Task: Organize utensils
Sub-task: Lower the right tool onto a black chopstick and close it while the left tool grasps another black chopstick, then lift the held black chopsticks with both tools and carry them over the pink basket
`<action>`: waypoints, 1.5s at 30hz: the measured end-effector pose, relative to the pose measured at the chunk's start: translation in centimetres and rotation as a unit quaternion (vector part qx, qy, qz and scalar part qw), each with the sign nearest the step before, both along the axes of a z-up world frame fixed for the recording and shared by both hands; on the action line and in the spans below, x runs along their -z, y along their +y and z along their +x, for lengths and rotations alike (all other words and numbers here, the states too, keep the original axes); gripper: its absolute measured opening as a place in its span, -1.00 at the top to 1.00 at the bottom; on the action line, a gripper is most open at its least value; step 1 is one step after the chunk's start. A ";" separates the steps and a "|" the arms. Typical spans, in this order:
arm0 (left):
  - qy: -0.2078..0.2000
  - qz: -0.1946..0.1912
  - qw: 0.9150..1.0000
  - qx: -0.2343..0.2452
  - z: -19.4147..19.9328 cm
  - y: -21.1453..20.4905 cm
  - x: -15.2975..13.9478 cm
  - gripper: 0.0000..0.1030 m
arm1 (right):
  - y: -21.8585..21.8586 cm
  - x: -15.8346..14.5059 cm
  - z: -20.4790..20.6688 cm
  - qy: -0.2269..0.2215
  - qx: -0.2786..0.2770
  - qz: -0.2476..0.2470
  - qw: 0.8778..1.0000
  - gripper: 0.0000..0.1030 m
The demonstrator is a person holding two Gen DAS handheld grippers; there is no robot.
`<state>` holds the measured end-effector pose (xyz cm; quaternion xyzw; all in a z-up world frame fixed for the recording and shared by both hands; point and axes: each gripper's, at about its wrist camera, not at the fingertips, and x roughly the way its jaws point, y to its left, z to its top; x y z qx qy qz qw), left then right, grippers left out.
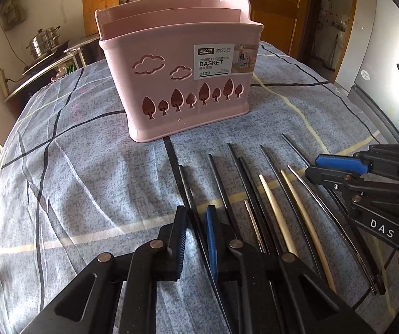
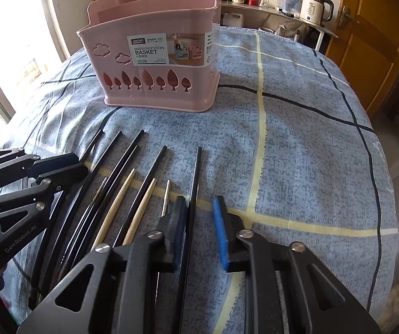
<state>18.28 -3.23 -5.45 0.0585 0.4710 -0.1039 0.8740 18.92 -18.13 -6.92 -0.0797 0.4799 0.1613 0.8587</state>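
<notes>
Two grippers, each with black chopstick between fingers: left gripper nearly closed on leftmost black chopstick; right gripper narrowed around rightmost black chopstick, firm clamp not certain. Other chopsticks lie loose on cloth. Pink basket beyond, visible compartments empty. Judged: sorting only starting, nothing stored yet.

I see the basket standing upright on the cloth, at the far side, with the chopsticks lying side by side on the cloth in a row before it, their tips towards it. My left gripper straddles the leftmost chopstick of the row; my right gripper straddles the rightmost chopstick. Behind the basket and off the cloth, a pot stands to the left and a kettle to the right.
</notes>
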 end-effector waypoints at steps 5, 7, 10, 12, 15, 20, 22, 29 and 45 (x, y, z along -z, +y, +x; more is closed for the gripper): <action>0.007 -0.013 1.000 -0.010 0.4 0.3 -0.2 0.88 | -0.3 -0.3 0.3 0.007 0.007 0.018 1.000 0.88; 0.009 -0.024 1.000 -0.014 0.4 0.7 -0.4 0.89 | -0.5 -0.6 0.3 0.006 0.009 0.027 1.000 0.88; 0.002 -0.035 0.999 -0.014 0.3 1.0 -1.2 0.89 | -0.7 -1.1 0.0 0.004 0.010 0.038 0.999 0.88; -0.005 -0.039 0.999 -0.011 0.1 1.1 -2.1 0.89 | -1.0 -1.7 -0.1 0.001 0.011 0.047 0.999 0.89; -0.017 -0.044 0.999 -0.007 -0.1 1.3 -3.5 0.89 | -1.2 -2.7 0.0 -0.008 0.010 0.057 0.998 0.89; -0.038 -0.060 0.997 -0.006 -0.1 1.9 -6.3 0.90 | -1.4 -4.9 -0.4 -0.032 0.009 0.070 0.997 0.89; -0.051 -0.065 0.997 -0.006 -0.2 2.2 -7.6 0.91 | -1.7 -5.9 -0.5 -0.042 0.009 0.074 0.996 0.90; -0.088 -0.086 0.992 -0.009 -0.6 3.5 -11.7 0.91 | -2.0 -9.3 -1.1 -0.083 0.010 0.085 0.993 0.90; -0.136 -0.092 0.986 -0.012 -1.8 4.7 -16.6 0.92 | -2.4 -14.4 -2.5 -0.141 0.006 0.094 0.986 0.90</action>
